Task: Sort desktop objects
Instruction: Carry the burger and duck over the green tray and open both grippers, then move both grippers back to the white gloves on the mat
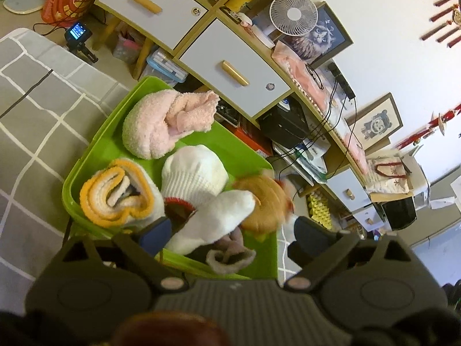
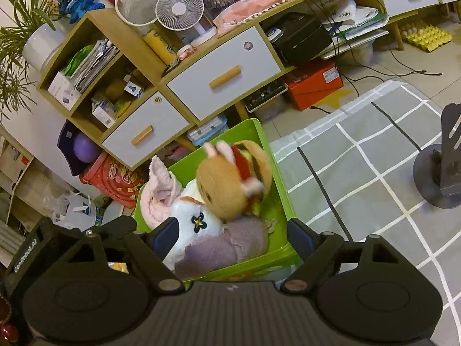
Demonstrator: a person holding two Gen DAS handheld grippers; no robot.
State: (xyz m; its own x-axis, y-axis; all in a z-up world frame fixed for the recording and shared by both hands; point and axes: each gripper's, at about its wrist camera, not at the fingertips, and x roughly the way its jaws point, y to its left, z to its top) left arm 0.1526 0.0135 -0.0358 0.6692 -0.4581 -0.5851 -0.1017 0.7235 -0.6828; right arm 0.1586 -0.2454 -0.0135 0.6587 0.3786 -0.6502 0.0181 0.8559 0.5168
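Observation:
A green bin [image 1: 227,141] stands on the floor with soft things in it. It holds a pink fluffy bundle [image 1: 155,124], a white knitted hat [image 1: 193,173], a yellow-edged roll [image 1: 115,193], a white sock [image 1: 219,219] and a grey sock [image 1: 230,253]. A brown plush burger toy [image 1: 265,201] shows blurred at the bin's right side. My left gripper [image 1: 230,233] hangs over the near rim, open wide, its pads touching nothing. In the right wrist view the plush toy [image 2: 230,184] is blurred over the bin [image 2: 281,193], above a white item [image 2: 201,216] and a purple cloth [image 2: 224,245]. My right gripper [image 2: 233,235] is open, clear of the toy.
A wooden cabinet with grey drawers [image 2: 224,77] runs behind the bin, with boxes, cables and a red tin [image 2: 121,178] underneath. A grey checked rug [image 2: 360,167] lies beside the bin. A black stand [image 2: 443,173] rests on the rug at right. A small camera [image 1: 77,33] sits on the floor.

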